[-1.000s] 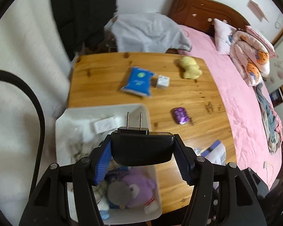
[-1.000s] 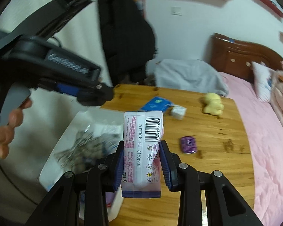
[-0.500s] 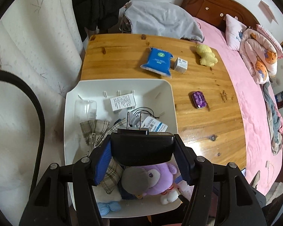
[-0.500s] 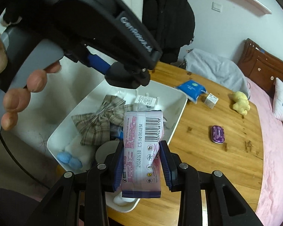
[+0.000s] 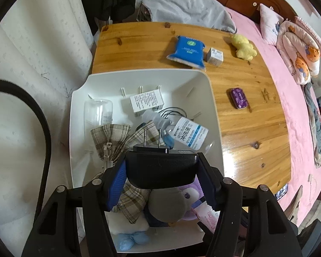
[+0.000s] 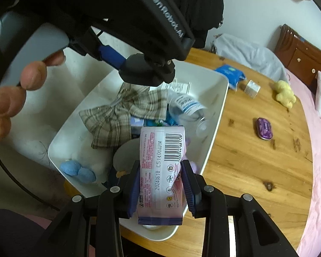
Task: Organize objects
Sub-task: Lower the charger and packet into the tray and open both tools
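Tools, two: the left tool [image 5: 160, 169] clamps one black plug adapter [image 5: 161, 170], prongs forward, above one white bin [image 5: 211, 98], and the right tool [image 6: 160, 184] clamps one pink tissue pack [image 6: 161, 169] over the bin's near end. Four items lie on the table [image 5: 246, 111] beyond the bin: one blue packet [image 5: 187, 50], one small box [image 5: 215, 56], one yellow plush toy [image 5: 244, 47], one purple tin [image 5: 239, 98]. Compared with a second ago, both tools have moved over the bin, whose contents (plaid bow, bottle, stuffed toys) now show fully; the table items are unmoved.
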A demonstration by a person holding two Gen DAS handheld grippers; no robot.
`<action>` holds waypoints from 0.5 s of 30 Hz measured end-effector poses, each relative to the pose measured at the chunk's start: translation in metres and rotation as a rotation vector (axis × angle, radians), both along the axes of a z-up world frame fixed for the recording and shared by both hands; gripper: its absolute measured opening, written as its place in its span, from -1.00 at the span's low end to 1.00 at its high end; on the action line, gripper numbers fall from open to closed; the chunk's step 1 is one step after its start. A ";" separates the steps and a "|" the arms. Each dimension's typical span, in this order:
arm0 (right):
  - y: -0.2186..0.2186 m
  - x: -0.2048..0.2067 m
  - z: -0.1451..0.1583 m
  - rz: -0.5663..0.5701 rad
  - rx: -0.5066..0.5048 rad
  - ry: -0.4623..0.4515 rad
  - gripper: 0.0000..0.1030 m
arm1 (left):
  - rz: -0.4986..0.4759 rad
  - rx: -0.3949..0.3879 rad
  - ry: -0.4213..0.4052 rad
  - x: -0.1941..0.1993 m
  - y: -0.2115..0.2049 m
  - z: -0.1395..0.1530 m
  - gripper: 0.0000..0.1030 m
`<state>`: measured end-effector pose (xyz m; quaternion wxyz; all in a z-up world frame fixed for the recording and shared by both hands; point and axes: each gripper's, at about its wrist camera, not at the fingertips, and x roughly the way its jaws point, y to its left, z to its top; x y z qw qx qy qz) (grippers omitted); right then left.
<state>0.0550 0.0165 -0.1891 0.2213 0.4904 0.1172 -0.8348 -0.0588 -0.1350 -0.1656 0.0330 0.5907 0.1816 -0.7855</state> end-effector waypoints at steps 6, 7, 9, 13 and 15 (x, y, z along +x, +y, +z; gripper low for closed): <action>-0.009 0.004 -0.008 0.005 0.009 -0.013 -0.25 | -0.007 -0.005 -0.033 0.003 -0.004 -0.015 0.27; -0.010 0.004 -0.009 0.007 0.009 -0.014 -0.23 | -0.006 -0.006 -0.039 0.004 -0.004 -0.017 0.27; -0.012 0.005 -0.010 0.012 0.006 -0.021 -0.08 | -0.001 -0.009 -0.050 0.005 -0.006 -0.021 0.28; -0.015 0.010 -0.004 0.025 0.000 0.016 0.31 | 0.012 -0.007 -0.080 0.006 -0.008 -0.027 0.28; -0.016 0.012 0.000 0.033 0.001 0.037 0.31 | 0.018 -0.005 -0.095 0.007 -0.010 -0.029 0.28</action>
